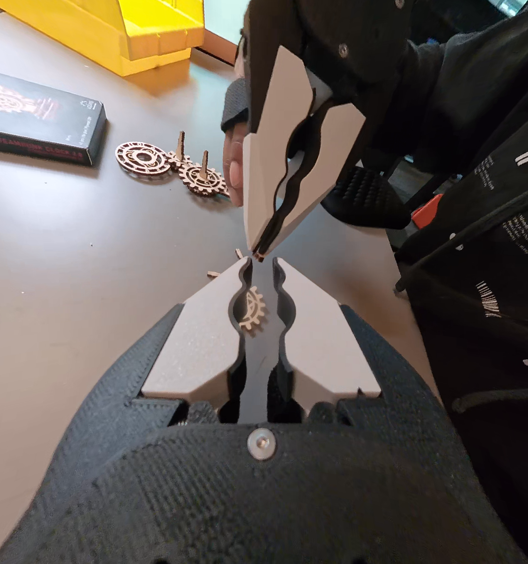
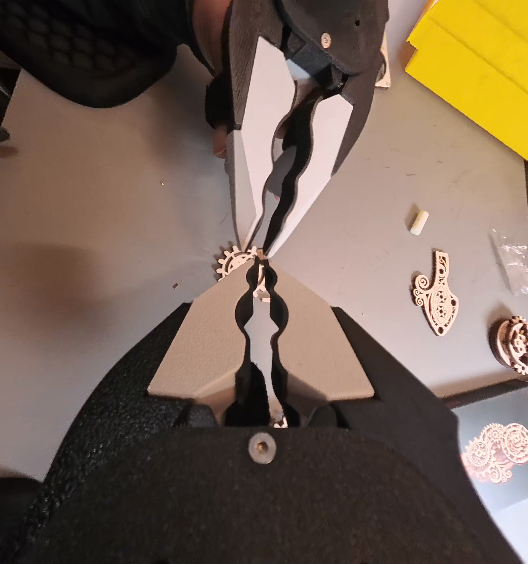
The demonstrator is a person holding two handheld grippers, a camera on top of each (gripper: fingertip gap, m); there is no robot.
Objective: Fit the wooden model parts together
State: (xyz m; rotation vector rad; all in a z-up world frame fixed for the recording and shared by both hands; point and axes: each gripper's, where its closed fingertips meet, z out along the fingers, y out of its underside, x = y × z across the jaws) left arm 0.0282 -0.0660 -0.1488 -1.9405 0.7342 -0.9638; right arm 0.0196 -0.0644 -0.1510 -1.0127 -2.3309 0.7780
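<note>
Your left gripper (image 1: 262,266) is parted over 1 pale flat wooden gear (image 1: 253,312) lying on the grey table (image 1: 73,274). Your right gripper (image 2: 258,265) is pinched on 1 small wooden peg (image 1: 259,251), axis unclear. 3 assembled wooden gears (image 1: 171,166) sit nr a lettered black box (image 1: 40,122).

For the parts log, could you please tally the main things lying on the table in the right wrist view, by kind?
Wooden parts: 3 (gear, ornate plate, gear stack)
White stick: 1
Clear bag: 1
Black box: 1
Yellow bin: 1
Total: 7, tiny scraps not counted.
</note>
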